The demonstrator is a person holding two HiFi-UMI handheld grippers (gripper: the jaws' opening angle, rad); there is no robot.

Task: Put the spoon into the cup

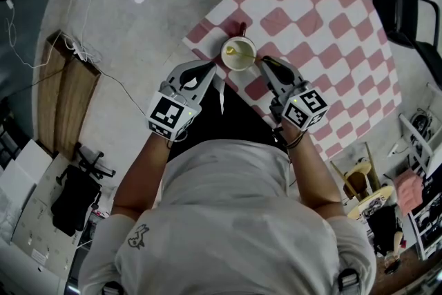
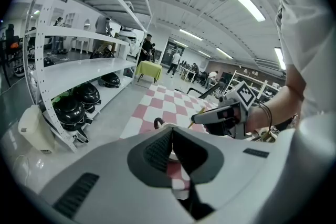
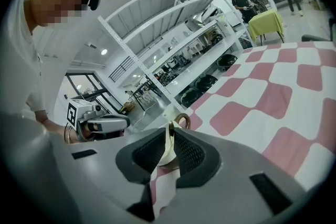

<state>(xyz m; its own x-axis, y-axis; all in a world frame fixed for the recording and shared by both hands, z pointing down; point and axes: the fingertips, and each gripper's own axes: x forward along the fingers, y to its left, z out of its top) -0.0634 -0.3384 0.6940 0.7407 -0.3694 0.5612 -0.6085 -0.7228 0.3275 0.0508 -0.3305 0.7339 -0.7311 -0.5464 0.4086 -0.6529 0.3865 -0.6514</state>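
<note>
Head view: shirt point(image 1: 228, 217) fills the bottom, both forearms reach up from it. Cup point(image 1: 242, 67) sits on the near edge of the pink-and-white checked cloth point(image 1: 324, 24), its handle at 12 o'clock. Spoon point(image 1: 233, 50) is already in the cup, pale yellow, bowl end down. Left gripper point(image 1: 215, 74) is at 8 o'clock of the cup, just beside it and not touching. Right gripper point(image 1: 262, 61) is at 4 o'clock, tip right at the rim.

Left gripper view: left gripper point(image 2: 171, 131) has its 2 jaws pressed together at the tips, nothing between them, cloth showing below. Cup point(image 2: 157, 123) peeks over the tips. Spoon point(image 2: 196, 121) handle slants up to the tip of the right gripper point(image 2: 202, 117) at 2 o'clock. White shelving point(image 2: 79, 60) with dark helmets point(image 2: 68, 110) stands at 9 o'clock.

Right gripper view: right gripper point(image 3: 170, 128) jaws are nearly closed, pinching a pale upright strip that reads as the spoon point(image 3: 167, 147) handle. Brown cup handle point(image 3: 183, 119) sits just past the tips at 1 o'clock. Left gripper point(image 3: 113, 122) is at 9 o'clock.
</note>
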